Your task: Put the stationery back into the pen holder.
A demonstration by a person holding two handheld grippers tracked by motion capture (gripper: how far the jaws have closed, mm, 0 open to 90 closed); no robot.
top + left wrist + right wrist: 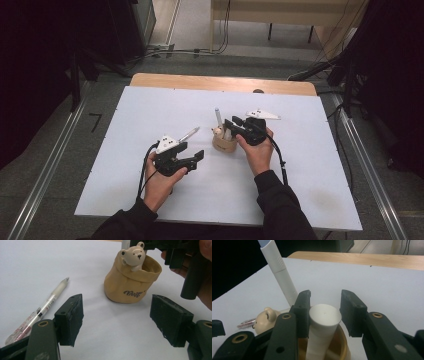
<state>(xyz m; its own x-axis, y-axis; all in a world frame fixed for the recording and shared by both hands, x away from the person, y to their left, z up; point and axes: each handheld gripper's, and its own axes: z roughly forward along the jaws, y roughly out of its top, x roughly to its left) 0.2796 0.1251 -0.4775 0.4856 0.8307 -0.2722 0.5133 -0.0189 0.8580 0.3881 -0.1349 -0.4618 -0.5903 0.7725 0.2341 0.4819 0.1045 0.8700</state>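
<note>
A tan bag-shaped pen holder (224, 143) with a small bear figure (132, 255) on its rim stands mid-table. A white marker (218, 117) leans up out of the holder (342, 342). My right gripper (233, 128) hovers over the holder, and a thicker white marker (323, 325) stands between its jaws. The left pad is against the marker and a thin gap shows at the right pad, so the gripper (325, 295) is open. My left gripper (194, 159) rests open and empty in front of the holder (130, 282). A clear pen (42, 312) lies on the table beside its left jaw.
The white table sheet (150, 115) has bare room to the left, right and behind the holder. A wooden table edge (220, 82) runs along the back. Cables and dark stands (350, 75) sit on the floor beyond.
</note>
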